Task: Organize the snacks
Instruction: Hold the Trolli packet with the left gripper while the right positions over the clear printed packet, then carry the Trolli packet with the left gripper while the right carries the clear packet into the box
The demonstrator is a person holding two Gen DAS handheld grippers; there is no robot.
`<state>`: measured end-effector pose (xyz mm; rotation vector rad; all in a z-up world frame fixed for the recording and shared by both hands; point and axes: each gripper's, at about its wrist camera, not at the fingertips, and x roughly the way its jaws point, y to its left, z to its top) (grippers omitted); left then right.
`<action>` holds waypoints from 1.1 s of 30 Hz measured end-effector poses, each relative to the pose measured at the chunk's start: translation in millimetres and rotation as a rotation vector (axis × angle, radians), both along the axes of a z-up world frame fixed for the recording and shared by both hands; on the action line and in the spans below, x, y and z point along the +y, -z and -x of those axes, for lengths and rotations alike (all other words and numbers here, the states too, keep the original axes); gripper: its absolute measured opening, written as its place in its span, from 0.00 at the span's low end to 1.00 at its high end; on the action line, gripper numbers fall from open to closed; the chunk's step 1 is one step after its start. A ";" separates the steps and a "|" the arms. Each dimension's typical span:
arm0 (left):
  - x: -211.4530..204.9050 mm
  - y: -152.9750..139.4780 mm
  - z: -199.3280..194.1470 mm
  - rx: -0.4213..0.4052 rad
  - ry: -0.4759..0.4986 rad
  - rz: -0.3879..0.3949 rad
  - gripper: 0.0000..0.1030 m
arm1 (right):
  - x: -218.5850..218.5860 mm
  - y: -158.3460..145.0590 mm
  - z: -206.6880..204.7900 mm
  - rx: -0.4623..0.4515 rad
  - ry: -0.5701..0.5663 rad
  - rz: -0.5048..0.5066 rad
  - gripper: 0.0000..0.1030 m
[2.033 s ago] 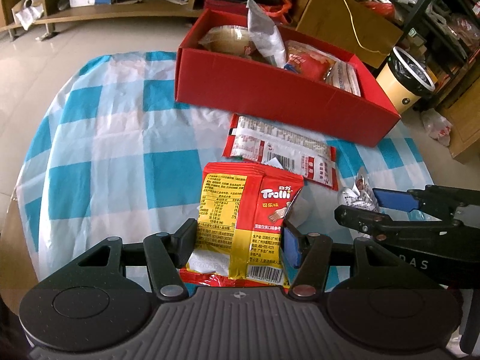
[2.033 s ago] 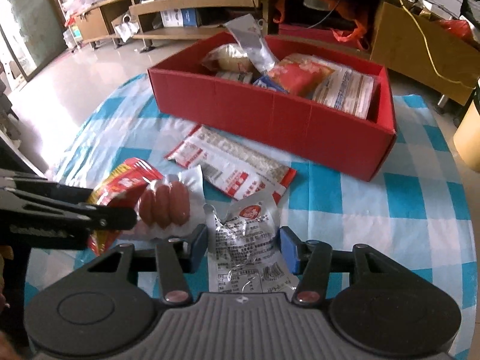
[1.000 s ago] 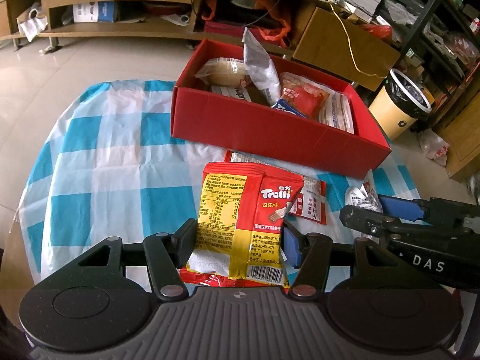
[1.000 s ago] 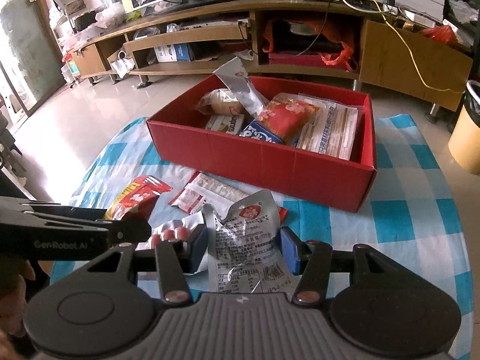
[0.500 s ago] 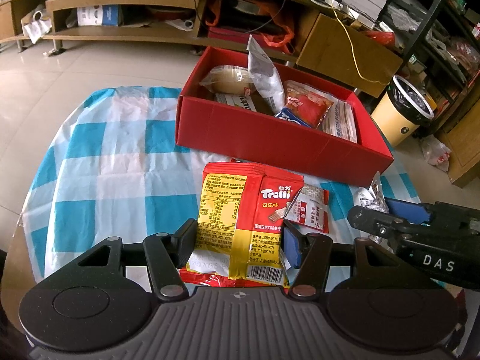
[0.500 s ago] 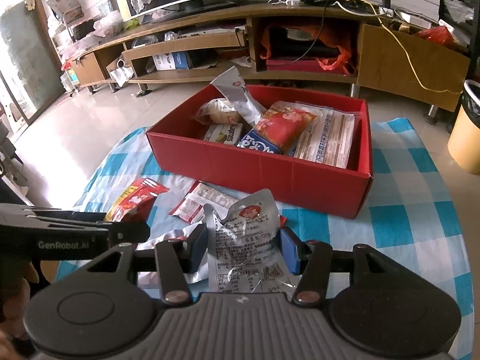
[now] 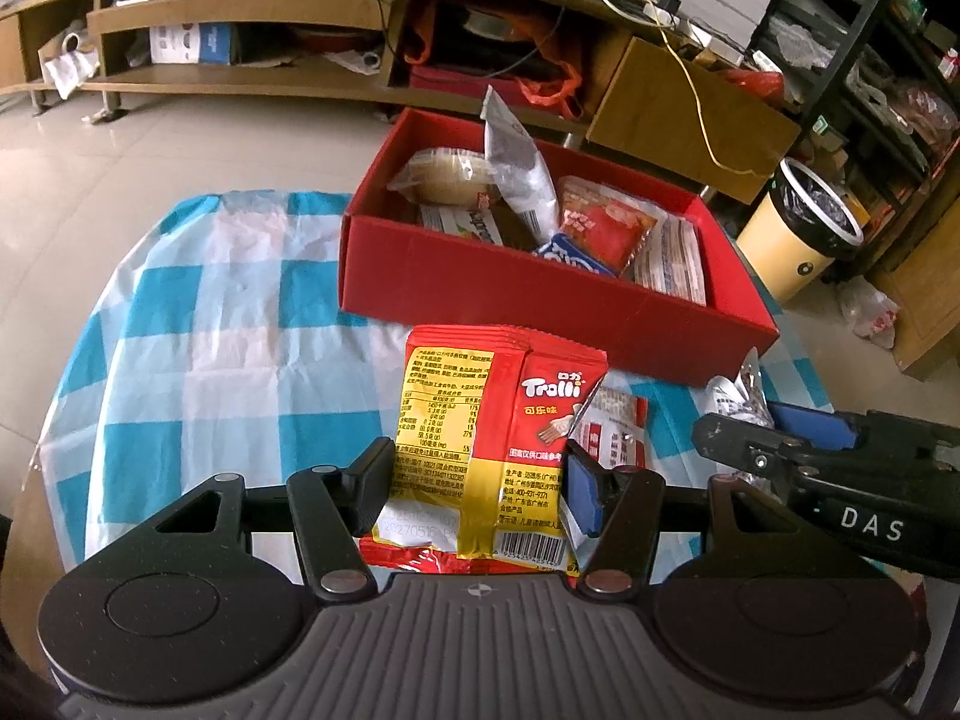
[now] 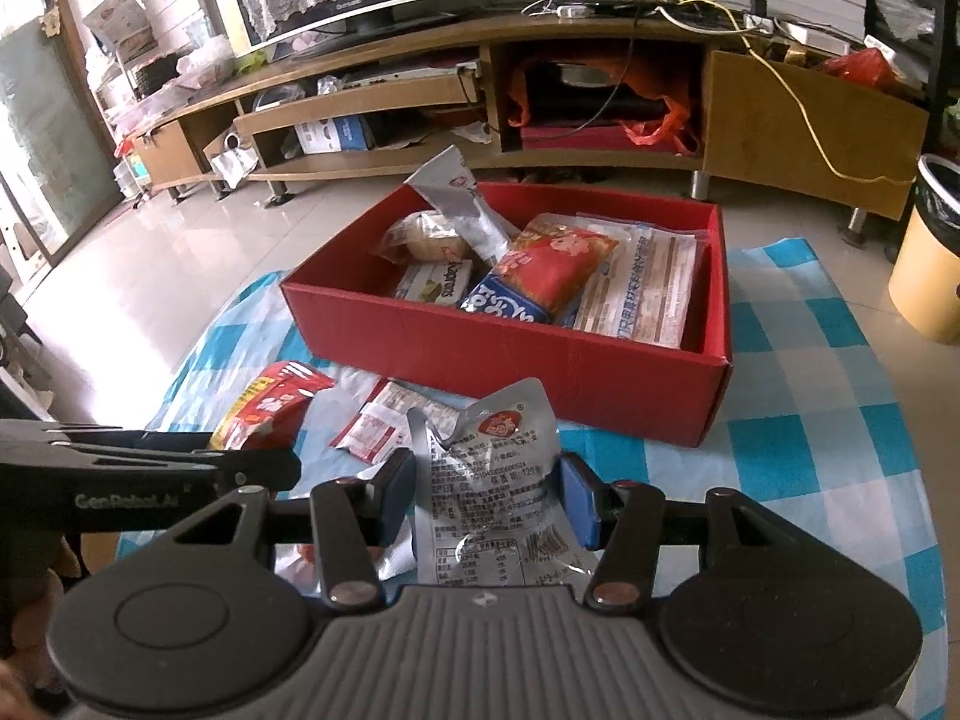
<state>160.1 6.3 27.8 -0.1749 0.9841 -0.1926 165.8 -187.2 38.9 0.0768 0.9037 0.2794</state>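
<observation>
While both grippers hover short of it, the table [image 7: 198, 324], draped in a blue-and-white checked cloth, carries the red box [image 7: 516, 294] toward its far side. That box is open-topped and already part filled: a pale bun in clear wrap [image 7: 447, 171] lies in the far left corner, a silver pouch [image 7: 516, 171] stands tilted against it and pokes above the rim, a white flat pack [image 8: 435, 282] lies at the near wall, a red packet [image 8: 561, 261] rests over a blue packet [image 8: 504, 303], and a stack of clear-wrapped white packs [image 8: 651, 288] leans at the right end.

Beyond the table's right side a yellow bin [image 7: 792, 252] lined with a black bag stands on the floor.

On the cloth just before the box lies a red-and-white flat pack [image 8: 384, 420], partly hidden by the held items.

The left gripper [image 7: 477, 483] is clamped on a red-and-yellow Trolli gummy bag [image 7: 492, 438], which stands upright between its pads, above the cloth and near the box's front wall. The right gripper [image 8: 489, 507], jaws narrow, pinches a crumpled silver snack pouch [image 8: 486, 480], printed side up, likewise held over the cloth in front of the box. Something pale lies under it at the left; what it is cannot be told.
</observation>
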 end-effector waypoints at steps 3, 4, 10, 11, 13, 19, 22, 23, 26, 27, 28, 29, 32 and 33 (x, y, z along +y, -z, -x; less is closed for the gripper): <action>1.9 -6.1 -3.3 -0.021 -0.014 0.009 0.64 | -2.1 -2.4 -0.3 -0.010 0.010 -0.003 0.47; 2.4 -9.2 -4.3 -0.032 -0.016 0.016 0.64 | -3.1 -3.5 -0.9 -0.014 0.013 -0.005 0.47; -1.3 -25.4 -14.2 -0.086 -0.025 0.028 0.64 | -9.2 -15.1 -5.5 -0.051 0.045 -0.024 0.47; -2.9 -27.8 -16.5 -0.094 -0.024 0.029 0.64 | -9.6 -17.5 -6.7 -0.059 0.048 -0.028 0.47; -6.1 -31.5 -19.4 -0.115 -0.022 0.014 0.64 | -10.5 -20.9 -9.3 -0.071 0.055 -0.038 0.47; -15.2 -39.2 -31.0 -0.148 -0.017 0.002 0.64 | -11.5 -29.9 -19.9 -0.107 0.079 -0.061 0.47; -19.7 -42.4 -39.2 -0.163 -0.015 0.001 0.64 | -12.5 -33.7 -26.8 -0.124 0.095 -0.074 0.47; -21.7 -43.6 -41.6 -0.172 -0.015 -0.006 0.64 | -12.7 -35.0 -28.9 -0.130 0.100 -0.075 0.47; -25.1 -44.2 -47.5 -0.187 -0.013 -0.024 0.64 | -15.2 -37.8 -36.7 -0.146 0.118 -0.082 0.47; -26.0 -43.9 -50.2 -0.186 -0.013 -0.023 0.64 | -16.2 -38.6 -39.4 -0.149 0.123 -0.084 0.47; -26.5 -43.6 -52.5 -0.186 -0.014 -0.022 0.64 | -16.7 -39.3 -41.6 -0.152 0.127 -0.087 0.47; -27.1 -43.4 -53.8 -0.187 -0.014 -0.024 0.64 | -17.4 -40.0 -44.4 -0.155 0.130 -0.090 0.47; -29.2 -43.3 -59.0 -0.194 -0.015 -0.033 0.64 | -18.1 -41.6 -50.8 -0.167 0.139 -0.088 0.47; -30.0 -43.4 -60.6 -0.196 -0.017 -0.035 0.64 | -17.9 -42.0 -52.8 -0.171 0.141 -0.087 0.47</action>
